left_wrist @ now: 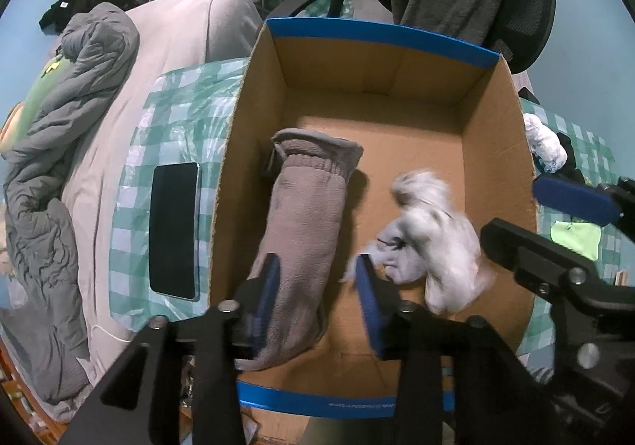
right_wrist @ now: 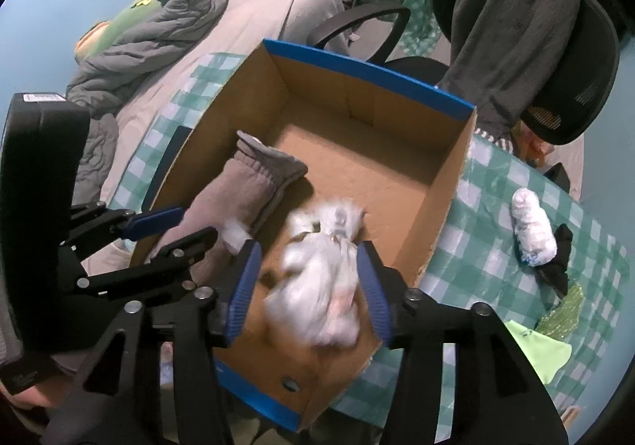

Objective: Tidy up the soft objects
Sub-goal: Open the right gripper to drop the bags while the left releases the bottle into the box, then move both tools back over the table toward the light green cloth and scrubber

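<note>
A cardboard box (left_wrist: 377, 32) with blue rims stands on a checked cloth, also seen in the right wrist view (right_wrist: 369, 72). A long grey-brown fleece sock (left_wrist: 305, 215) lies along the box's left wall. My left gripper (left_wrist: 317, 262) is open above it; the sock's lower end sits between the jaws, against the left pad and clear of the right. A white fluffy bundle (right_wrist: 321, 286), blurred, lies on the box floor between the jaws of my open right gripper (right_wrist: 309, 248). In the left wrist view the bundle (left_wrist: 432, 242) lies right of the sock, beside the right gripper (left_wrist: 512, 207).
A dark phone (left_wrist: 174, 231) lies on the checked cloth left of the box. Right of the box are a white rolled bundle (right_wrist: 532, 231), a black cloth (right_wrist: 559, 258) and a pale green cloth (right_wrist: 535, 350). A chair draped with a grey towel (right_wrist: 516, 28) stands behind.
</note>
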Demonstrator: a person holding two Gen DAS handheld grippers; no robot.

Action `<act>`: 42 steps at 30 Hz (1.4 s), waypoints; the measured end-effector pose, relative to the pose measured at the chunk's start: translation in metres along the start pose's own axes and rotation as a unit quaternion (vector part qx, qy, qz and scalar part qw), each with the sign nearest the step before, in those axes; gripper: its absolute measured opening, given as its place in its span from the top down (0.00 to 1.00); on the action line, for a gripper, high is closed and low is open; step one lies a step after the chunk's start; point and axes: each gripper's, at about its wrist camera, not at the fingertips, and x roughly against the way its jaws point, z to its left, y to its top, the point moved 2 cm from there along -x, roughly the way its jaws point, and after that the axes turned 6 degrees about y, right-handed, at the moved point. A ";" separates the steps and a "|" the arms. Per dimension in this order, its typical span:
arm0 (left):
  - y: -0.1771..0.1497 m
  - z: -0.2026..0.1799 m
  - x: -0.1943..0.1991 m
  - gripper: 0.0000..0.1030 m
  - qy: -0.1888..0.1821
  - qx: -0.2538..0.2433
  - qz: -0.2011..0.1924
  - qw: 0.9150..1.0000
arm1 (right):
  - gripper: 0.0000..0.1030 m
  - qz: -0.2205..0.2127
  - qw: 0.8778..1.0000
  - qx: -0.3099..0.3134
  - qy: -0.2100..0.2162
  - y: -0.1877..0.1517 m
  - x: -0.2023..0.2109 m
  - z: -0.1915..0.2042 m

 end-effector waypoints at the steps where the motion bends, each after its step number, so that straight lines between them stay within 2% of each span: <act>1: -0.001 0.001 0.001 0.59 0.001 0.000 -0.002 1.000 | 0.44 -0.002 1.000 0.000 -0.002 0.000 0.002 0.000; 7: -0.005 0.001 0.006 0.54 0.007 -0.002 -0.005 1.000 | 0.44 -0.008 1.000 -0.003 -0.012 -0.003 0.011 -0.006; 14: -0.007 -0.006 0.018 0.47 0.012 -0.013 -0.015 1.000 | 0.38 -0.018 1.000 -0.013 -0.022 -0.010 0.024 -0.016; 19: -0.006 -0.012 0.027 0.45 0.008 -0.014 -0.019 1.000 | 0.37 -0.021 0.999 -0.021 -0.028 -0.015 0.031 -0.024; 22: -0.007 -0.017 0.030 0.45 0.007 -0.017 -0.019 1.000 | 0.31 -0.024 0.999 -0.027 -0.036 -0.019 0.036 -0.030; 35: -0.007 -0.057 0.038 0.44 -0.002 -0.040 -0.014 0.999 | 0.29 -0.026 0.997 -0.053 -0.052 -0.039 0.053 -0.067; 39: -0.006 -0.072 0.040 0.44 -0.003 -0.049 -0.016 0.999 | 0.25 -0.027 0.996 -0.063 -0.056 -0.047 0.059 -0.079; 42: -0.005 -0.082 0.042 0.38 -0.004 -0.055 -0.018 0.998 | 0.25 -0.027 0.995 -0.071 -0.057 -0.053 0.063 -0.091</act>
